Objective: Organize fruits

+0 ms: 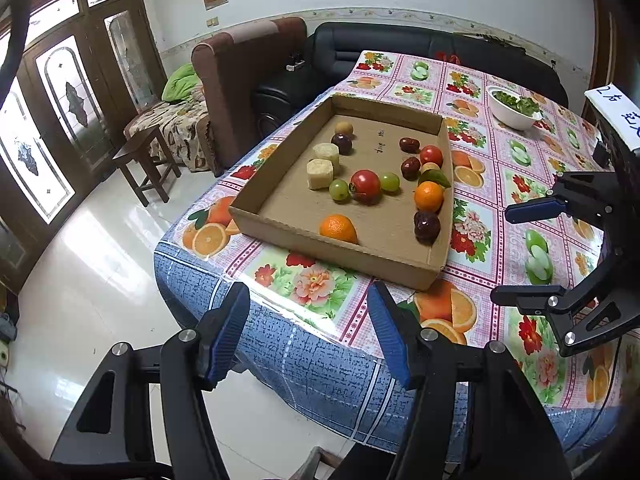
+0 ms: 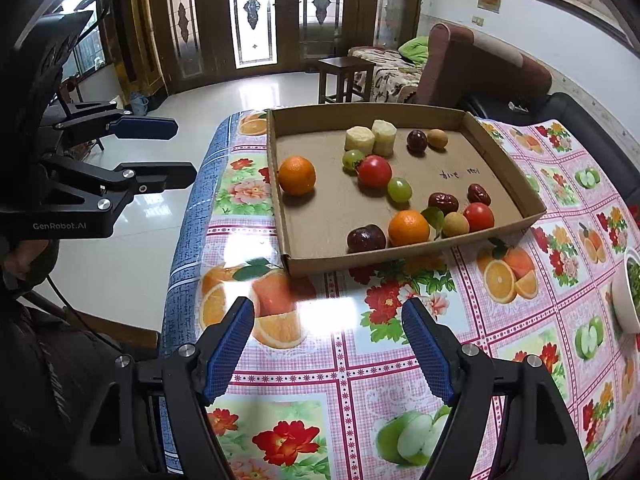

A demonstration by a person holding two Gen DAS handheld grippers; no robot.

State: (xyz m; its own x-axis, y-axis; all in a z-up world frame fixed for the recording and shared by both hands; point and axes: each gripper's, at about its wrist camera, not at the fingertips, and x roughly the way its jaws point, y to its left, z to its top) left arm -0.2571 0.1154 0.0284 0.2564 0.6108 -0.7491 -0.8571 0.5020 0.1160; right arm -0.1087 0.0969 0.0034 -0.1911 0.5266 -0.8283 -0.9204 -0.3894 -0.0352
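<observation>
Sitting on a glossy fruit-print tabletop (image 2: 400,368), there's a shallow cardboard tray (image 2: 404,254), rectangular with low walls. In the right wrist view its long axis runs left to right, angling away toward the far right. Going left to right in that view: left claw (image 2: 186,152) hangs off the tabletop's edge over the tiled floor, blue ribbed pads apart, nothing in it. Then inside the tray: a dimpled round orange (image 2: 297,175) by the left wall, two pale chunky cylinder pieces (image 2: 371,139), green grapes (image 2: 399,189), a smooth red tomato (image 2: 374,171), dark wrinkly dates (image 2: 443,202), a second orange (image 2: 408,228) with a leaf, another tomato (image 2: 478,217). A white bowl (image 2: 624,304) of greens sits at the far right. Right claw (image 2: 328,344) is over the tabletop short of the tray, pads spread wide, empty
</observation>
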